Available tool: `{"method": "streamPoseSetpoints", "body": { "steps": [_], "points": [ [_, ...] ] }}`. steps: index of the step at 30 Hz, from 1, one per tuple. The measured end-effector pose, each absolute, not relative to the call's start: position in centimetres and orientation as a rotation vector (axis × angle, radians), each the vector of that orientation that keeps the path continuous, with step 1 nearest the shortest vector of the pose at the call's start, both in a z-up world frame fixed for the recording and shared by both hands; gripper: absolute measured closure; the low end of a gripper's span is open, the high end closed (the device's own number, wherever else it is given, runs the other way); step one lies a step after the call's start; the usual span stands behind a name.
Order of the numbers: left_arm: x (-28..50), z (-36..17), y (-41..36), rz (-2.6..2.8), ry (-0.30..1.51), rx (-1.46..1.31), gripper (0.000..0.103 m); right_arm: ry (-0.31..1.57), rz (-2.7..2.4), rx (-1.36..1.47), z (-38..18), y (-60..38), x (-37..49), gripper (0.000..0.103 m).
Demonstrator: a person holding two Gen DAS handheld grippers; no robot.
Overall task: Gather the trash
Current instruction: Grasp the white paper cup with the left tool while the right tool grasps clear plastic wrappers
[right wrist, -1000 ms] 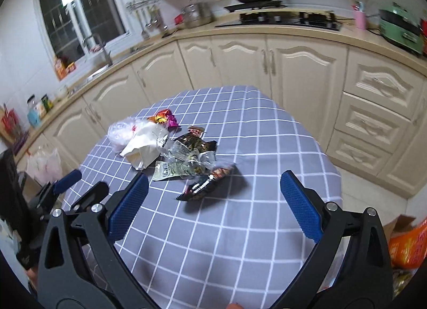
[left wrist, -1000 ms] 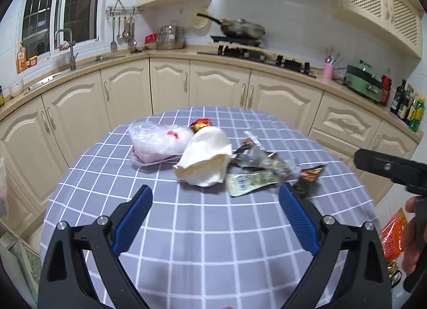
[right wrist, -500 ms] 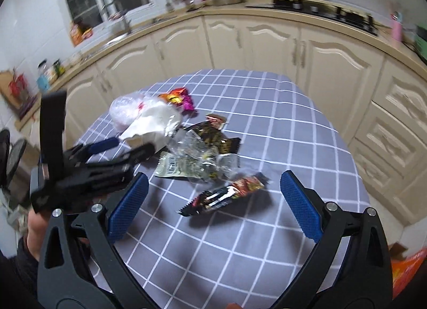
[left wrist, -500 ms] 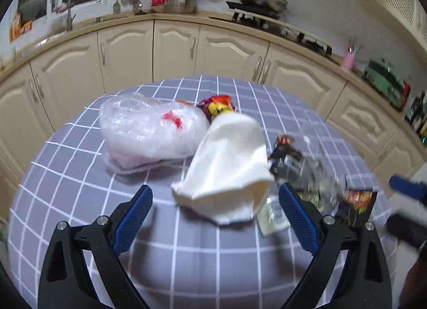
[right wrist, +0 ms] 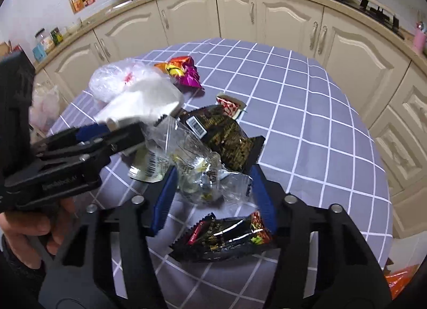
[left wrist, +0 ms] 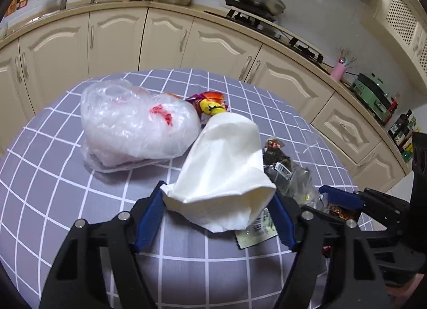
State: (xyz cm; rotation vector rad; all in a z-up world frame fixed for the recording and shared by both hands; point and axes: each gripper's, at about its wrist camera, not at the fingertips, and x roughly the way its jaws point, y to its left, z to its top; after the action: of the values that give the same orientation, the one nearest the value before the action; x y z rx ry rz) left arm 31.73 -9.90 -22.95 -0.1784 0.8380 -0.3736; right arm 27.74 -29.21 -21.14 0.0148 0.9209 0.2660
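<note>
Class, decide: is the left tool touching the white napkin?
Touching. The left wrist view shows the left tool with both blue fingers pressed against the white napkin.

R gripper (right wrist: 213,196) low over the table (right wrist: 307,111), blue pads either side of a crumpled clear wrapper (right wrist: 197,167), jaws partly closed, contact unclear. Black/red snack packet (right wrist: 226,234) lies just below, twd near edge. Black/gold packet (right wrist: 226,135) behind the clear one. L gripper (right wrist: 128,124) comes in from left edge w/ white tissue wad (right wrist: 144,100) betw its fingers. Clear plastic bag (right wrist: 112,82) and orange/magenta wrapper (right wrist: 181,71) twd far-left edge.
</note>
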Motion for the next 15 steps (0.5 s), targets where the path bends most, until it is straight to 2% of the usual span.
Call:
{"method": "streamPoseSetpoints", "body": {
  "steps": [15],
  "points": [
    [27.6, -22.0, -7.1, -0.394, 0.781, -0.225, 0.032, 0.796, 0.222, 0.145, -17.7, -31.5, 21.3, 0.052]
  ]
}}
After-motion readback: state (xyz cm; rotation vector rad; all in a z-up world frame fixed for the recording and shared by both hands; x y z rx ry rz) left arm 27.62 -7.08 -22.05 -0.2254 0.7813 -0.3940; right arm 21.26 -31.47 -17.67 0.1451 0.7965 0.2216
